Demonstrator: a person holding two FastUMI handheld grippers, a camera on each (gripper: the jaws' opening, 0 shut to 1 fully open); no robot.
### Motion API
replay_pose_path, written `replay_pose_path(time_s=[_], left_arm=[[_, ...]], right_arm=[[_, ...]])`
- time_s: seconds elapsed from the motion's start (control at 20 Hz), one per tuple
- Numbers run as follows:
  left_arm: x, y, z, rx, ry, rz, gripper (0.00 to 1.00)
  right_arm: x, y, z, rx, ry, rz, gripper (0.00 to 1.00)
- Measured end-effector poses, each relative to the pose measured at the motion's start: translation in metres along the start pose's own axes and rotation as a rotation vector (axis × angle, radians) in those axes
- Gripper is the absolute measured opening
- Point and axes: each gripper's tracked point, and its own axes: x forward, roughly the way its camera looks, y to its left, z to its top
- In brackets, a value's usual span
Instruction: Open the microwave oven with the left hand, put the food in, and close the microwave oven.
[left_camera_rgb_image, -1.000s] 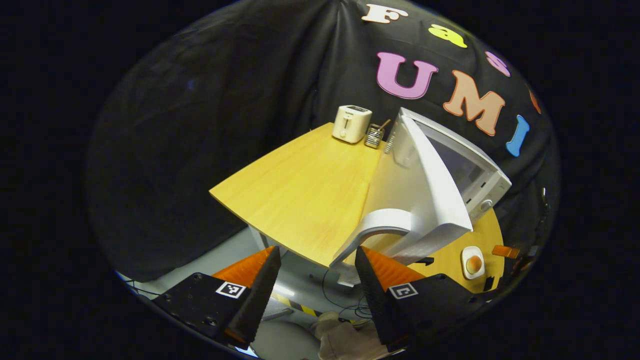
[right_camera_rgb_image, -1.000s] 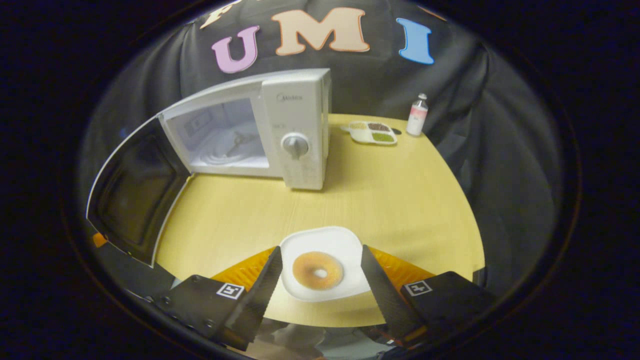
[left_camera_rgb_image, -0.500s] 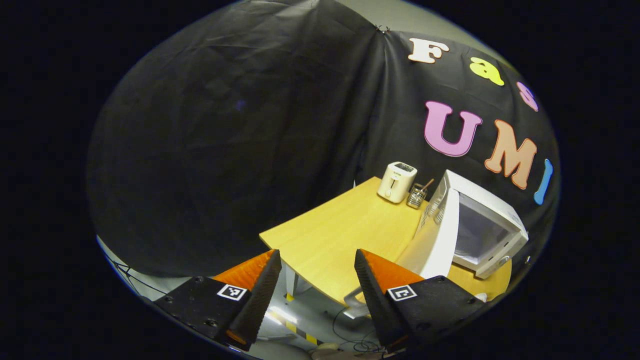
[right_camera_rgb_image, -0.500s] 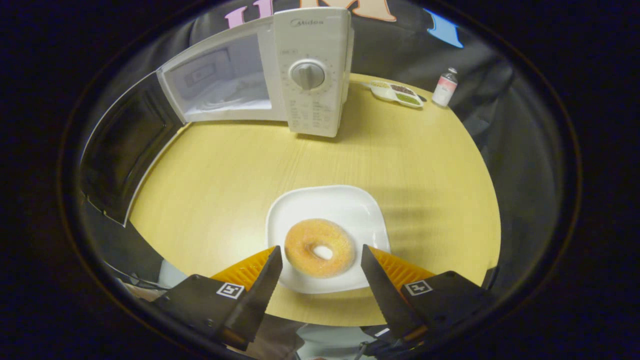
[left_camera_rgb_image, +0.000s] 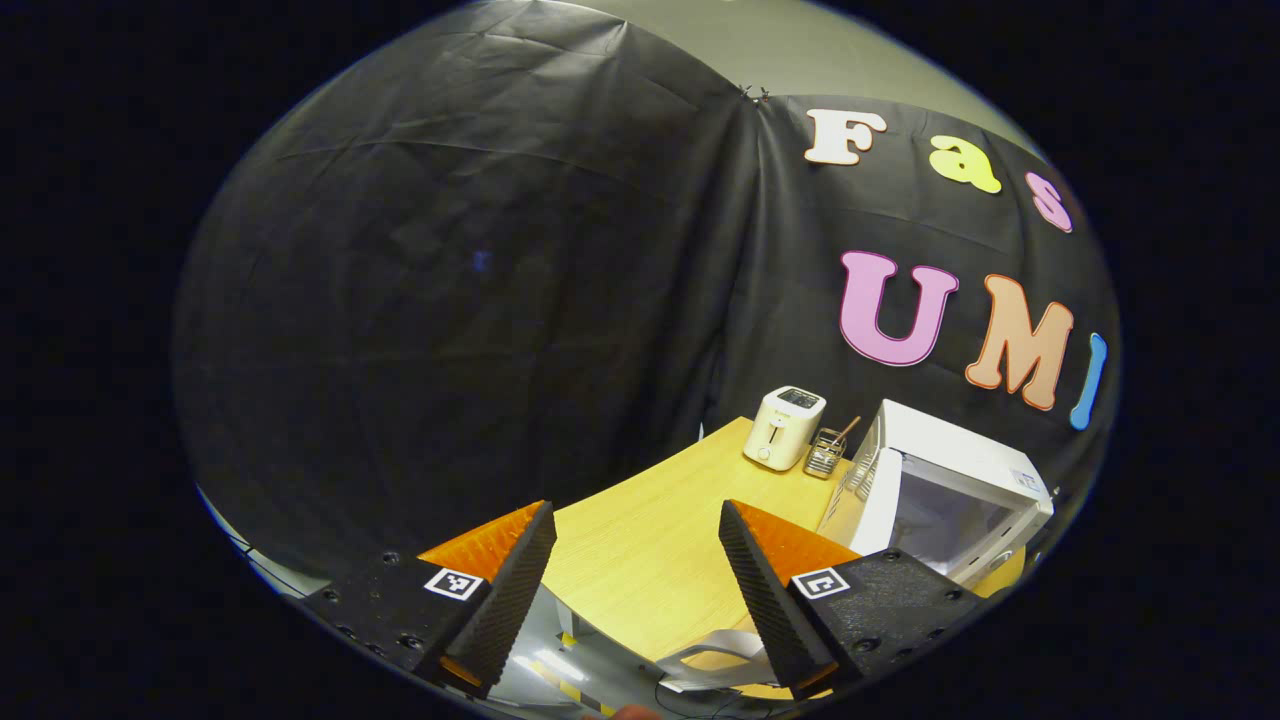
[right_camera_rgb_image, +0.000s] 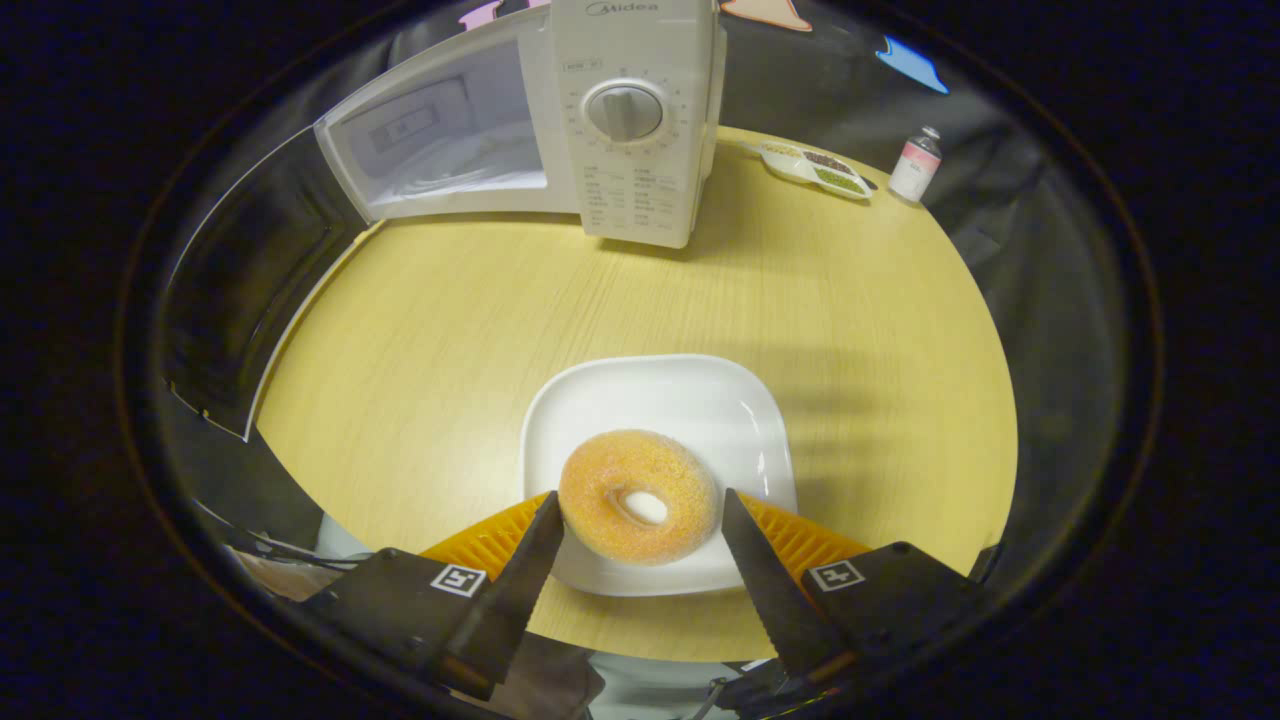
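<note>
— Right, the microwave (right_camera_rgb_image: 560, 130) door (right_camera_rgb_image: 250, 300) is swung wide open to the left, cavity facing us, and the right gripper (right_camera_rgb_image: 640, 560) sits low over the doughnut (right_camera_rgb_image: 638, 495), fingers apart on either side of it, nothing pinched yet

— Where's the food exactly?

— On the white plate (right_camera_rgb_image: 700, 400), near edge of the yellow table (right_camera_rgb_image: 450, 330), well in front of the microwave. The doughnut lies toward the front of the plate, right between the open fingers

— So what worries you?

— The plate, mostly. If the fingers close too low they could catch the rim and skid the whole plate toward the table edge, which is close. And the doughnut looks soft, so I'd guess a hard squeeze dents it or lets it twist out on the way across

— And the other hand?

— The left gripper (left_camera_rgb_image: 635, 580) is held off to the side, fingers spread and empty, looking past the table corner toward the toaster (left_camera_rgb_image: 785, 428). From there I can see the door's edge sticking out

— Is that a hazard?

— It could be. The door hangs out over the left side, so a carry that swings wide might clip it and nudge it partly shut. Clipping the front frame of the cavity would be my other fear
</note>
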Motion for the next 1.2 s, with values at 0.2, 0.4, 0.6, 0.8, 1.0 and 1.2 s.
replay_pose_path(time_s=[0.2,0.4,0.6,0.8,1.0,1.2], left_arm=[[-0.003,-0.005,0.007,0.016,-0.006,-0.032,0.94],[-0.002,-0.011,0.004,0.001,0.016,-0.061,0.96],[0.004,-0.014,0.001,0.026,0.025,-0.066,0.96],[0.006,-0.016,-0.005,0.006,0.041,-0.075,0.96],[0.013,-0.019,-0.017,0.005,0.075,-0.086,0.97],[0.016,-0.02,-0.029,-0.029,0.101,-0.105,0.96]], right_arm=[[0.003,0.002,-0.001,0.004,0.012,-0.005,0.87],[-0.003,0.004,0.003,0.066,-0.001,-0.03,0.75],[-0.018,0.019,0.018,0.128,-0.047,0.008,0.81],[-0.032,0.06,0.043,0.204,-0.116,0.105,0.81],[-0.04,0.113,0.085,0.292,-0.219,0.222,0.76],[-0.04,0.16,0.132,0.319,-0.352,0.273,0.75]])
